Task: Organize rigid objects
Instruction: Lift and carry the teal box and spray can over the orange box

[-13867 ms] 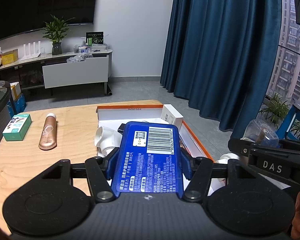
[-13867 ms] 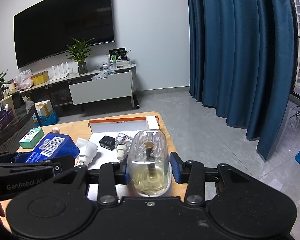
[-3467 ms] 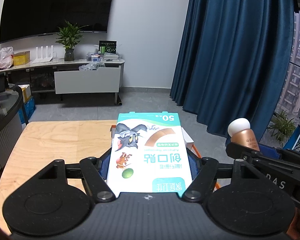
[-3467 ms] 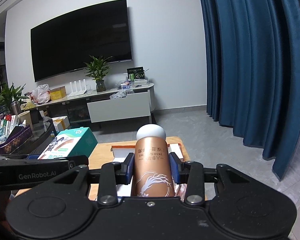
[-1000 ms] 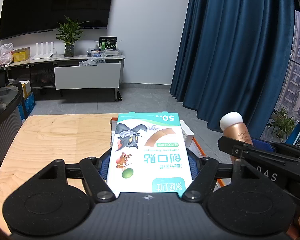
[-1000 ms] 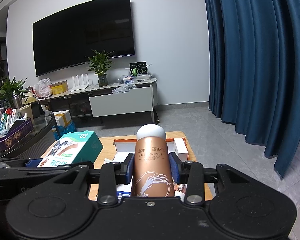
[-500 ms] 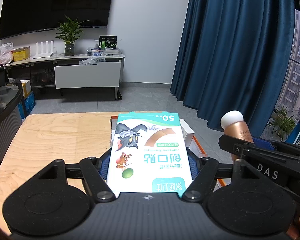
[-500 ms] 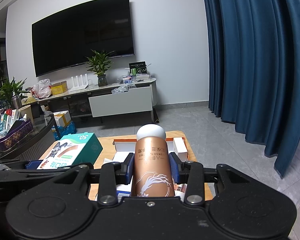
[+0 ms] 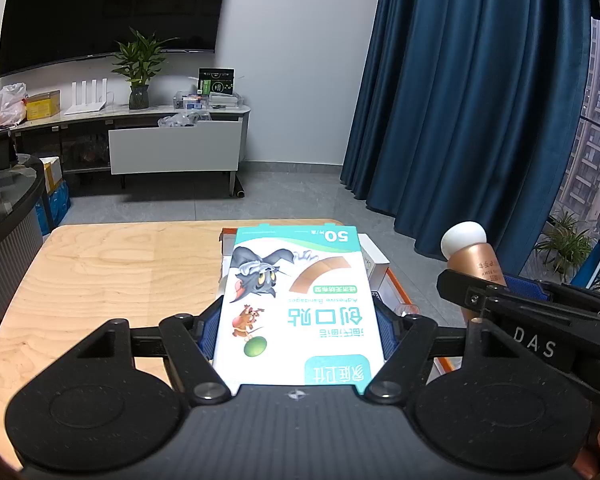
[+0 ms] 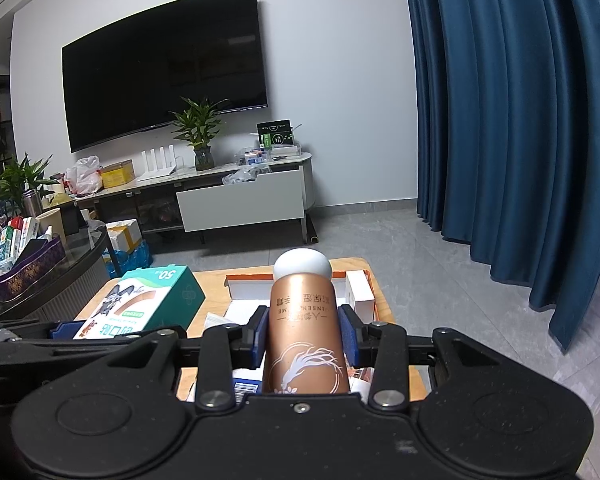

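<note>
My left gripper point(image 9: 296, 322) is shut on a green and white bandage box point(image 9: 300, 300) with a cartoon cat, held flat above the orange-rimmed white tray point(image 9: 396, 284). The box also shows in the right wrist view point(image 10: 140, 306). My right gripper point(image 10: 304, 334) is shut on a copper bottle point(image 10: 304, 336) with a white round cap, held above the same tray point(image 10: 292, 278). The bottle also shows in the left wrist view point(image 9: 474, 260), to the right of the box. Most of the tray's contents are hidden behind both held things.
The tray sits at the right end of a wooden table point(image 9: 112, 272). A small white box point(image 10: 358, 290) stands at the tray's far right; a blue item point(image 10: 246, 386) lies under the bottle. Beyond are a TV cabinet point(image 9: 172, 148), blue curtains point(image 9: 472, 100) and a cluttered side table point(image 10: 24, 248).
Over the last second both grippers shifted only slightly, still holding the box and the bottle. Earlier the left held a blue pack and the right a clear bottle.
</note>
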Tool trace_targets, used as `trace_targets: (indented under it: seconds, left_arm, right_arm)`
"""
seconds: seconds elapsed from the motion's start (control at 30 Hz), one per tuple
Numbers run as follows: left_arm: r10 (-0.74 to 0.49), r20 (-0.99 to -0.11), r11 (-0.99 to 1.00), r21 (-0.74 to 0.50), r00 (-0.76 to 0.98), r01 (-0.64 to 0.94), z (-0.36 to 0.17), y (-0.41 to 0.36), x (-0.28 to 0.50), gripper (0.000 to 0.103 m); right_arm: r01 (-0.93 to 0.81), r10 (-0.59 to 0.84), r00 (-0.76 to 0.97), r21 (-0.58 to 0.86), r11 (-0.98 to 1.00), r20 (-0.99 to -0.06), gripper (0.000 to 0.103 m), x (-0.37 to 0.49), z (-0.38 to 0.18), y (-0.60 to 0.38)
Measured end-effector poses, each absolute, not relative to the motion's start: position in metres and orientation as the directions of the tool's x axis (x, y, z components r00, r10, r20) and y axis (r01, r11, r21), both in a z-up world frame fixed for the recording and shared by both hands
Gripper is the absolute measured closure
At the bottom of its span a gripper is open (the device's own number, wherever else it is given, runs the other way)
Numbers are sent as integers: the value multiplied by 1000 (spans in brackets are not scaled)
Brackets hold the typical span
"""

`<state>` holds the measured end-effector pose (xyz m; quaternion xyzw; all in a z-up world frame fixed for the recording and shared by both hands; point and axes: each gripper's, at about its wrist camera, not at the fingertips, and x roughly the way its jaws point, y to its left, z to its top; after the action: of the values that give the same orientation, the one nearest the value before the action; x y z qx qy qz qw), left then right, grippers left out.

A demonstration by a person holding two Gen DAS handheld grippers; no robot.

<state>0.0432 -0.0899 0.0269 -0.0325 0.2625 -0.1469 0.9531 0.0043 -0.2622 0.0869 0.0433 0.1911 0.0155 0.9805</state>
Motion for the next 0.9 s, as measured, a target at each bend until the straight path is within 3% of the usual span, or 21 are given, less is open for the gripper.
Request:
trace_targets:
  seconds: [0.9]
  left_arm:
    - [-294,-507,956,-133,810,263,22,-92,48,31]
  right_arm:
    - [-11,47,920,93,996,-390,57,3,83,-263]
